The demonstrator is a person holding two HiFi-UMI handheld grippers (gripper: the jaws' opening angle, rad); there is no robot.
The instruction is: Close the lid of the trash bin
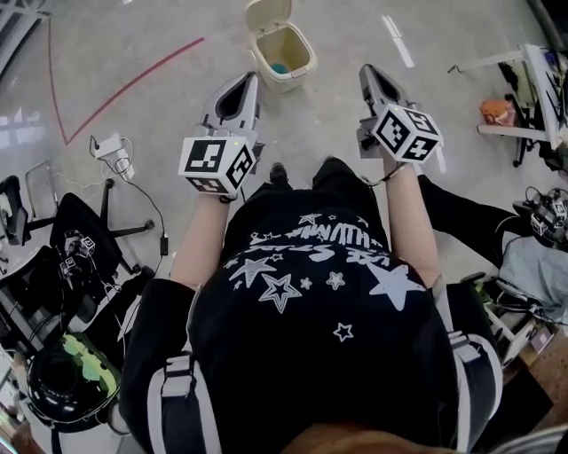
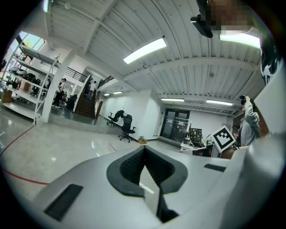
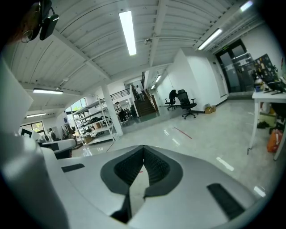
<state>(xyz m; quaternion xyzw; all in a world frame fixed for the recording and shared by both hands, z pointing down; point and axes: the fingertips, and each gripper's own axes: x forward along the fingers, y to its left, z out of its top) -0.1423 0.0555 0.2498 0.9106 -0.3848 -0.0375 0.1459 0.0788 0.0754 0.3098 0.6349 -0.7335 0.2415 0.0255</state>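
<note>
A cream trash bin (image 1: 290, 82) stands on the floor at the top centre of the head view. Its lid (image 1: 268, 12) is tipped up and back, so the bin is open, and something blue-green (image 1: 280, 67) lies inside. My left gripper (image 1: 252, 80) is held up just left of the bin and nearer to me, its jaws shut on nothing. My right gripper (image 1: 366, 71) hangs to the bin's right, also shut and empty. Both gripper views look out across the hall, where the left gripper (image 2: 144, 148) and right gripper (image 3: 143, 147) show closed tips; the bin is outside them.
A red line (image 1: 133, 84) crosses the glossy floor at the left. A black chair with gear and cables (image 1: 84, 244) stands at my left. A white table frame (image 1: 532, 89) with an orange bag (image 1: 497, 111) is at the right, with more equipment (image 1: 541, 222) below it.
</note>
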